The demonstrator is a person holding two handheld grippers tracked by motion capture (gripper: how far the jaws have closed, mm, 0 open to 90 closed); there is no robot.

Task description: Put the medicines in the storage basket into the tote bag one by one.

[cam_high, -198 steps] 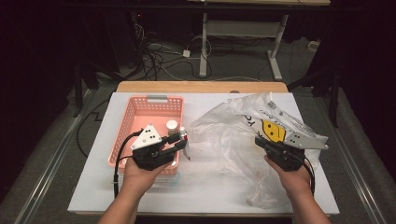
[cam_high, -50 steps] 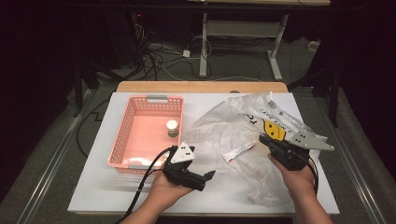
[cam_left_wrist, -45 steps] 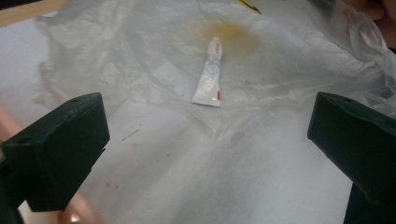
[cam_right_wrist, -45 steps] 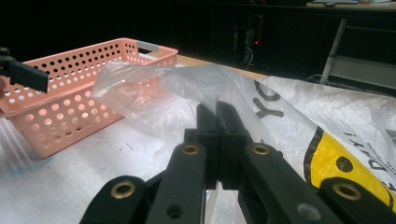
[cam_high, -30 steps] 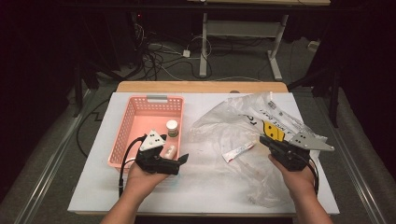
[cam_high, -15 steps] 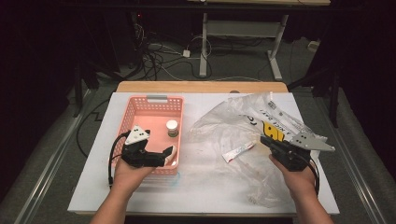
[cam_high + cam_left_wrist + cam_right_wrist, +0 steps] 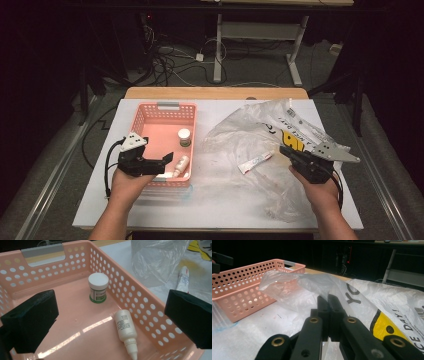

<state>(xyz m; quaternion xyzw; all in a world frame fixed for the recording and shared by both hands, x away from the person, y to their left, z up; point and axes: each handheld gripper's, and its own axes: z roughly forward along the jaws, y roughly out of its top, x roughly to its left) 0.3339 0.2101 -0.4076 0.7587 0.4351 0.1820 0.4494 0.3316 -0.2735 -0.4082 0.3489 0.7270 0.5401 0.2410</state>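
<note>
A pink perforated basket (image 7: 150, 117) stands left of centre on the white table. In it stand a white jar with a green band (image 7: 184, 136) (image 7: 98, 287) and, lying on its side, a small white bottle (image 7: 182, 163) (image 7: 126, 327). My left gripper (image 7: 167, 159) (image 7: 110, 320) hangs over the basket's near end, open wide with nothing between its pads. My right gripper (image 7: 284, 151) (image 7: 328, 307) is shut on the film of a large clear plastic bag (image 7: 240, 135) (image 7: 312, 285) with yellow and black print. A white tube (image 7: 255, 162) (image 7: 183, 280) lies on the bag.
The basket (image 7: 244, 290) rises to the left in the right gripper view. The crumpled bag spreads over the table's right half. Bare white table (image 7: 225, 200) lies in front of the basket. Beyond the far wooden edge are cables and table legs on a dark floor.
My left gripper has moved left from the table's middle to over the basket, and the white bottle now lies in the basket. The right gripper has stayed put, shut on the bag.
</note>
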